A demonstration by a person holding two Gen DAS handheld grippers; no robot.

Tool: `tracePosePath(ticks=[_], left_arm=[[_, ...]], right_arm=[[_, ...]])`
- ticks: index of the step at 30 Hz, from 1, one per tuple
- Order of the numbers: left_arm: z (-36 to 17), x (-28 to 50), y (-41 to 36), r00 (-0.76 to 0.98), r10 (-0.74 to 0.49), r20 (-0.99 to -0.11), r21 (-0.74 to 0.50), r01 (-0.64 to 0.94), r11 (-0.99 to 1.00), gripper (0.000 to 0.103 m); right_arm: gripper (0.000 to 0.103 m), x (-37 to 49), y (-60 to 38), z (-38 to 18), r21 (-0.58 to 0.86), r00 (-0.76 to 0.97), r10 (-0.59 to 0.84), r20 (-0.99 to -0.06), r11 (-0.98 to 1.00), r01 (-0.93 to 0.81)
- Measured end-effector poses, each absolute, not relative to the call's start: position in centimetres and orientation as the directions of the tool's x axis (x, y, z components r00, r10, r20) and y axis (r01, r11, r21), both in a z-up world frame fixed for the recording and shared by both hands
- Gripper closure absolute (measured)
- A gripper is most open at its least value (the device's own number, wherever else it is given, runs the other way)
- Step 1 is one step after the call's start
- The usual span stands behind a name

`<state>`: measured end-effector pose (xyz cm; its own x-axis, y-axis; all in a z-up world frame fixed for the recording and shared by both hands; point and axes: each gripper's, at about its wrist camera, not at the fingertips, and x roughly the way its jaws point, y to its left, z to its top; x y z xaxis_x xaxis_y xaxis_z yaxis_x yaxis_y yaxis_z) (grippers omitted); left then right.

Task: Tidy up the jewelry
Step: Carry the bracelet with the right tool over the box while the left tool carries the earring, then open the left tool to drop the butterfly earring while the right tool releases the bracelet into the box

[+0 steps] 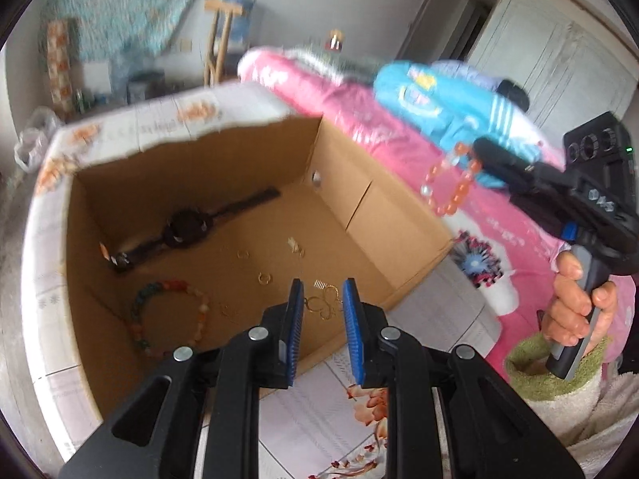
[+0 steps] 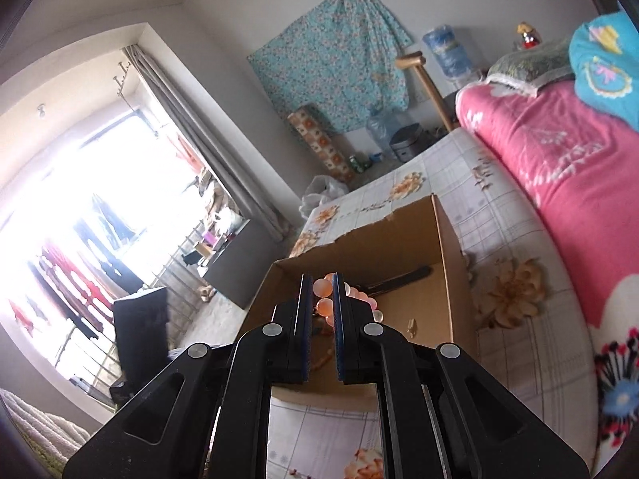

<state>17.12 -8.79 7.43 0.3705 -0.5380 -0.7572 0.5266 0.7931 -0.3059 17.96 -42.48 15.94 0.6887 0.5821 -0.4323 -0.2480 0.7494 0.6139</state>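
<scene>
Held piece: my right gripper (image 2: 322, 303) had its fingers (image 2: 305, 319) pinching an orange bead bracelet (image 1: 449, 185), which hung in a loose loop off to the right of the cardboard box (image 1: 351, 199), over the pink blanket (image 1: 359, 119).
Right hand: I saw a hand (image 1: 575, 303) wrapped round that gripper's handle, well right of the box.
Left gripper: my left gripper (image 1: 321, 303) hung over the near part of the box with its fingers (image 1: 351, 319) a little apart and nothing between them.
Already in the box: a dark wristwatch (image 1: 187, 229) lay towards the far wall, a multicoloured bead bracelet (image 1: 167, 319) near the left wall, and a gold chain piece (image 1: 323, 305) plus small gold earrings (image 1: 263, 277) on the floor of the box.
How the bracelet handles: I judged it light and limp, strung beads that swing and sag; the beads looked smooth, so likely slippery under the pads.
Where to hold: I reckoned across one or two beads, as it was, so the rest dangles clear.
Risk: I judged a slip or a snag on the torn rim (image 1: 223, 127) of the box possible when lowering it.
Box position: it stood on the tiled-pattern bed sheet (image 2: 499, 207), beside the blanket.
</scene>
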Motion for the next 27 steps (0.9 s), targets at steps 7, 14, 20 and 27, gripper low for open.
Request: tracePosePath(ticks=[7,14,20,27], left_arm=[[3.3,22.5,-10.6,0.134,-0.490,-0.862,-0.377,0.479,0.793,0.084],[-0.5,25.4,-11.2,-0.092,-0.430,-0.898,-0.433,0.358,0.827,0.084],[-1.6,26.1,-10.8,-0.131,-0.402,-0.906,-0.423,0.289,0.859,0.078],[-0.5,25.7,-9.1,-0.088,-0.484,-0.871,-0.490,0.239,0.839,0.068]], right_arm=[[0.095,20.0,-42.3,14.0,0.588,0.662,0.579,-0.475,0.769,-0.250],[0.095,20.1,-42.7,13.9,0.594,0.670,0.594,-0.446,0.756,-0.275],[0.095,19.9,-42.9,14.2,0.593,0.677,0.596,-0.431,0.753,-0.286],[0.095,19.7,-43.0,14.7,0.579,0.682,0.574,-0.454,0.772,-0.264]])
